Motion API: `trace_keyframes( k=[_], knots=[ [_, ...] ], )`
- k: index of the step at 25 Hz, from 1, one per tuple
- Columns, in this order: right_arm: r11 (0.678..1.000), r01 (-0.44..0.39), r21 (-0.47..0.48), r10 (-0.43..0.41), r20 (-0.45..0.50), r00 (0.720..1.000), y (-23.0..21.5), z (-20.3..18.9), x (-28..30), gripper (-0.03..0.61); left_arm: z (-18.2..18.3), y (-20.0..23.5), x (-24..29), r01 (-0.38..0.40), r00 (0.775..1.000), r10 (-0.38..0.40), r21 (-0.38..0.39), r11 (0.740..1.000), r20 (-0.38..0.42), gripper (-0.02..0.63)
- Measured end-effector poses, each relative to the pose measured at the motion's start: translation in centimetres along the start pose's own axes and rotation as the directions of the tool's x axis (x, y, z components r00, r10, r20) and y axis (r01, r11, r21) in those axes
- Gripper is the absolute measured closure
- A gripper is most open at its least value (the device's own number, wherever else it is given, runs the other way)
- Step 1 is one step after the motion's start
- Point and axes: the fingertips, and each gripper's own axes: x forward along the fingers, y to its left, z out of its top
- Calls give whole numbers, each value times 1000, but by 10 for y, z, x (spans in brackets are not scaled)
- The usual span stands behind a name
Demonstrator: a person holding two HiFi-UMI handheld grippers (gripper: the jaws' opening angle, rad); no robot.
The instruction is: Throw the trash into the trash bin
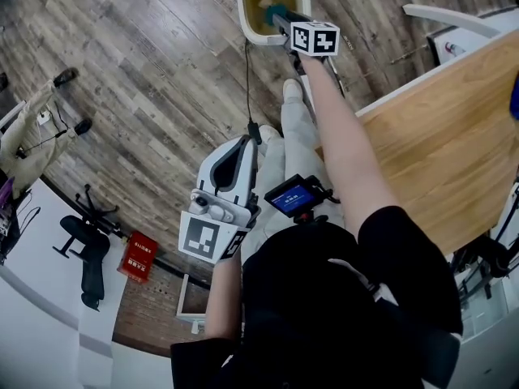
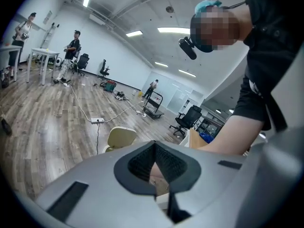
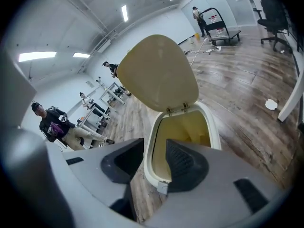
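The cream trash bin point(image 1: 247, 14) stands on the wood floor at the top of the head view, lid up. My right gripper point(image 1: 274, 12) reaches out over its mouth, marker cube point(image 1: 315, 37) behind it. In the right gripper view the bin point(image 3: 213, 132) and its raised lid point(image 3: 159, 72) lie just beyond the right gripper point(image 3: 153, 163), which is open with nothing between the pads. What lies inside the bin I cannot make out. My left gripper point(image 1: 229, 164) hangs low beside the person's legs. The left gripper point(image 2: 156, 167) is shut and empty, and the bin point(image 2: 121, 137) shows beyond it.
A wooden table point(image 1: 454, 136) runs along the right. A crumpled paper scrap point(image 3: 270, 104) lies on the floor right of the bin. A black office chair point(image 1: 85, 250) and a red box point(image 1: 139, 258) stand at lower left. A cable and power strip point(image 2: 97, 120) cross the floor.
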Motion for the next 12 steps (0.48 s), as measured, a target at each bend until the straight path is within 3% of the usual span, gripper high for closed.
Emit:
trace_keyframes(
  k=[5, 8, 12],
  knots=[
    [999, -18, -50, 19, 17, 1000, 19, 9, -28, 460, 4, -14, -7, 24, 1000, -24, 27, 999, 3, 617],
    [992, -53, -118, 62, 79, 995, 60, 24, -55, 552, 11, -15, -23, 39, 999, -41, 67, 997, 25, 617],
    [973, -131, -193, 162, 160, 974, 126, 41, -108, 580, 22, -24, -43, 100, 992, -106, 92, 991, 66, 617]
  ],
)
